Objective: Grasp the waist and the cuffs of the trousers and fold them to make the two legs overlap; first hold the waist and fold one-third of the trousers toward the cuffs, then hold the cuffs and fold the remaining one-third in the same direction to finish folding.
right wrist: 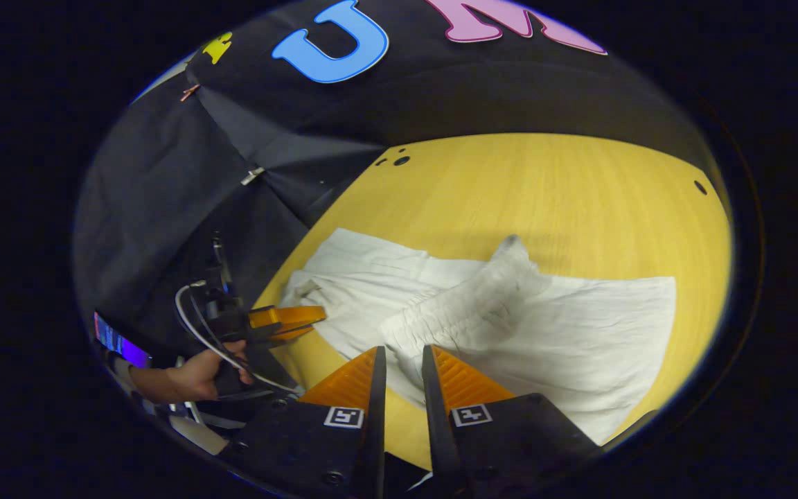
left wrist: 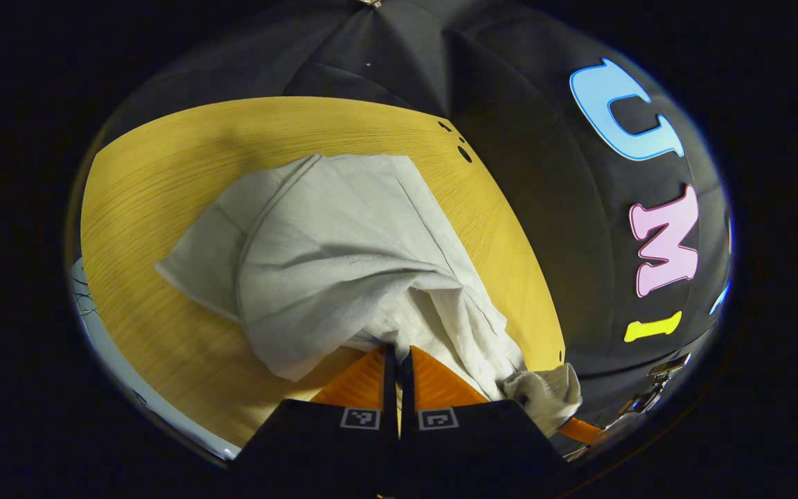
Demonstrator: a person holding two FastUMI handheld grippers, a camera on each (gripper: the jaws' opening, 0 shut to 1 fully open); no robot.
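Both claws, left [left wrist: 399, 352] and right [right wrist: 404, 355], pinch the white trousers [right wrist: 544, 326] lying just ahead on the table [right wrist: 544, 194].

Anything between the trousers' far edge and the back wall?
Bare wooden table with small holes lies between the trousers and the wall, per the right gripper view.

Yellow wood-grain tabletop [right wrist: 551, 194] with small dark holes is lying under bright light; creased black cloth wall [left wrist: 524, 180] is hanging behind it.
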